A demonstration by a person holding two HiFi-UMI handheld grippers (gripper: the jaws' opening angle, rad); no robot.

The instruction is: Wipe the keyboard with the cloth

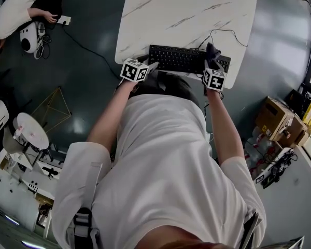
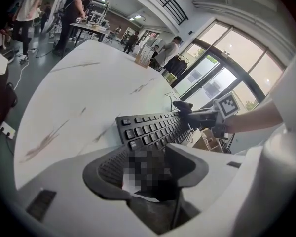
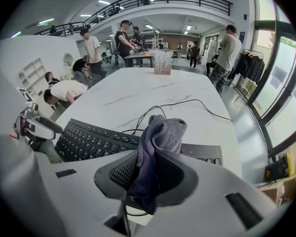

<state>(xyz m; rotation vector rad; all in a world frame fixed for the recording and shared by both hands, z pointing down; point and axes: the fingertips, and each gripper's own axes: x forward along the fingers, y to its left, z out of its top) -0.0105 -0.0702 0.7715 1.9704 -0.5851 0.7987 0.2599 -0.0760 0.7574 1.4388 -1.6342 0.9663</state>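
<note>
**Cloth held at keyboard's right end, wipe stroke pending**

Step in hand (my reading): the start of the wipe. The right gripper (image 3: 150,172) has its fingers (image 3: 182,174) closed on the cloth (image 3: 160,135), which bunches up past the tips. The head view puts the cloth over the right end of the keyboard (image 1: 189,59). No view shows whether it touches the keys.

Left gripper (image 2: 147,168): fingers (image 2: 108,171) moderately apart, nothing seen clamped. A blurred patch covers part of the gap. The gripper sits just beside the keyboard's near left corner; I cannot judge contact.

The keyboard lies flat near the front edge of the surface (image 1: 186,9). Its cable (image 1: 220,32) loops away behind it.

Materials:
- Cloth: grey-blue, soft, fine-textured, crumpled into a loose wad. It should conform to the key tops.
- Keyboard: black matt plastic, long and thin, low keys in close rows.
- Surface: white with grey marble veining, smooth, rounded corners. Probably slippery under a light board.

Next move calls for:
- Lower the wad onto the keys.
- Draw it leftwards along the rows with light, even pressure.
- Brace the board's left end with the left gripper, probably, to stop it sliding.
- Grip firmly so the cloth is not dragged out.
</note>
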